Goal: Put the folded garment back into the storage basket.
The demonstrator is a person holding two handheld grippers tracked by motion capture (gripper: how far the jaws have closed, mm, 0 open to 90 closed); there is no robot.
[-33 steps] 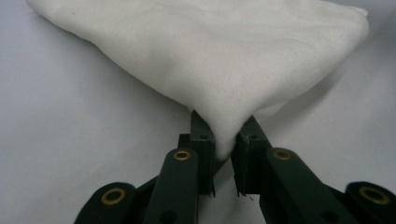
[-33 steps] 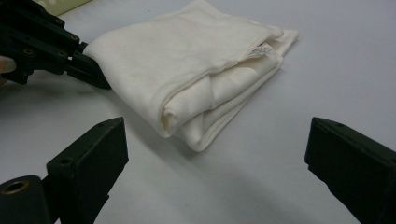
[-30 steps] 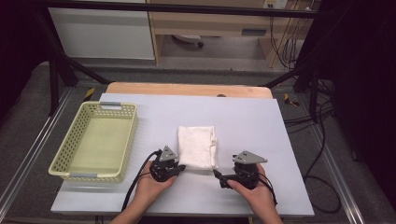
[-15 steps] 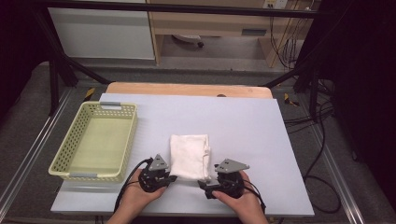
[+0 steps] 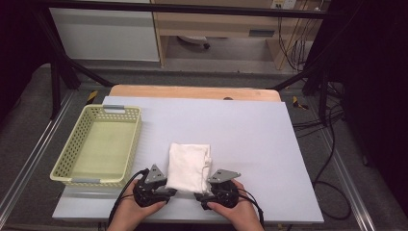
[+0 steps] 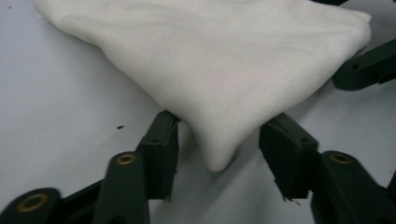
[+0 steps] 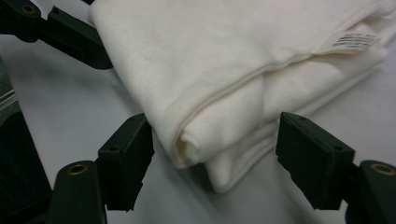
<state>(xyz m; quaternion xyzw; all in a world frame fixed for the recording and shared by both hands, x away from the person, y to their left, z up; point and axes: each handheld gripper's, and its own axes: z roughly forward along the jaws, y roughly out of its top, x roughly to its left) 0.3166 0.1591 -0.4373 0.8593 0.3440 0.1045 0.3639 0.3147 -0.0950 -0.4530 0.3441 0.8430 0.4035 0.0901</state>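
High view: folded white cloth (image 5: 188, 164) low centre on the bench (image 5: 250, 139), left tool (image 5: 162, 188) and right tool (image 5: 206, 188) at its near corners; left gripper view: jaws just opened, corner (image 6: 215, 154) loose between, liable to slip free; right gripper view: jaws closing, not yet gripping, thick fold (image 7: 196, 144) likely only partly caught.
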